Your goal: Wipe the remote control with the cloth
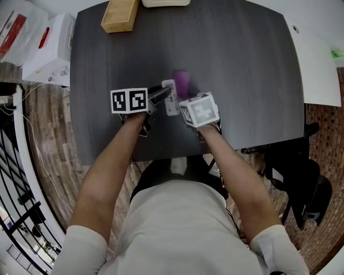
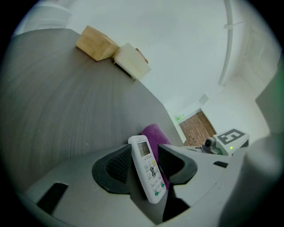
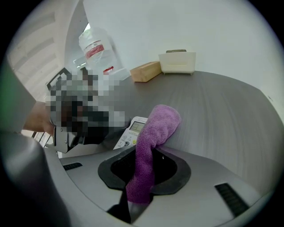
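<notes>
Holding the remote control is the left gripper, its jaws closed on the remote's two long edges with the body wedged between the ribbed pads. The remote is white and tilted, display end pointing away from the gripper, button face toward the camera, green buttons nearest the gripper body. In the head view the remote sits over the near-middle of the table, between the two marker cubes. Can't tell if it's clear of the tabletop.

The cloth is purple and pinched in the right gripper. A strip runs up out of the closed jaws and folds over at the top. That folded end overlaps the display end of the remote in the right gripper view. From the left gripper view the cloth shows just behind the remote, on its right side. In the head view the cloth is just past the remote's far end.

Left gripper comes in from the left, right gripper from the right, tips close together at the remote.

At the far edge of the table sit a wooden block and a white tray, side by side and well apart from the grippers. Off the table there is a black chair on the right, white boxes on the left and a plastic bottle.
</notes>
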`<state>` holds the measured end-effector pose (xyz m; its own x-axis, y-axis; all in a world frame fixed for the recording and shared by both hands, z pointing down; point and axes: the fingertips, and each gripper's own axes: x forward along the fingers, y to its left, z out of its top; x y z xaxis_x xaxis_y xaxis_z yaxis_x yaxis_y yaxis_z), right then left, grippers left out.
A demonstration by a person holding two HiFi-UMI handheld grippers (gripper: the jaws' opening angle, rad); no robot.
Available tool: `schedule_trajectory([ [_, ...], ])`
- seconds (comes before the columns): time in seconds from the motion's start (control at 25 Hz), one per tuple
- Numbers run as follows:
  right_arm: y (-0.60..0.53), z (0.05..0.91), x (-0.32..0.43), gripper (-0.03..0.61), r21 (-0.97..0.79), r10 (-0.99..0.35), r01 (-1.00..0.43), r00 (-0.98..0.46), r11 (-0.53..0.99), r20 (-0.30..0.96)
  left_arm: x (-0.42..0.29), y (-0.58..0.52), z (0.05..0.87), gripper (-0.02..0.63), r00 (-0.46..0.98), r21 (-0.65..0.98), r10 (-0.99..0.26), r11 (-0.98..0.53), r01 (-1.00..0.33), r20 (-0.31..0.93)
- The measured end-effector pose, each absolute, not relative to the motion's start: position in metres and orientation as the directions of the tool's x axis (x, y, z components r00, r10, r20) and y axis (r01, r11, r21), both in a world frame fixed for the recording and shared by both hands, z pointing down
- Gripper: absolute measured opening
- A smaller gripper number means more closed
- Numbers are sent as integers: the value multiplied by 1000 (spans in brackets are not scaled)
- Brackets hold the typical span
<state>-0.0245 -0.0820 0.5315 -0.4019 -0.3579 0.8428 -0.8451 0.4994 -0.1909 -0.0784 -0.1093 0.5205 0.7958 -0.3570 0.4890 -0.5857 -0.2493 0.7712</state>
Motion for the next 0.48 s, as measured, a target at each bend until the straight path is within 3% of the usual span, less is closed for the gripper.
schedule_trajectory([
  [0.24,-83,511,-1,89,-233,-425,-882,-410,410,807,-96,-109,505,184,797,756,-389,-297,-583,462],
  [0.48,-75,466,42,89,-332,-543,-901,-434,281,719,-108,-86,442,184,850,807,-445,-370,-461,281],
])
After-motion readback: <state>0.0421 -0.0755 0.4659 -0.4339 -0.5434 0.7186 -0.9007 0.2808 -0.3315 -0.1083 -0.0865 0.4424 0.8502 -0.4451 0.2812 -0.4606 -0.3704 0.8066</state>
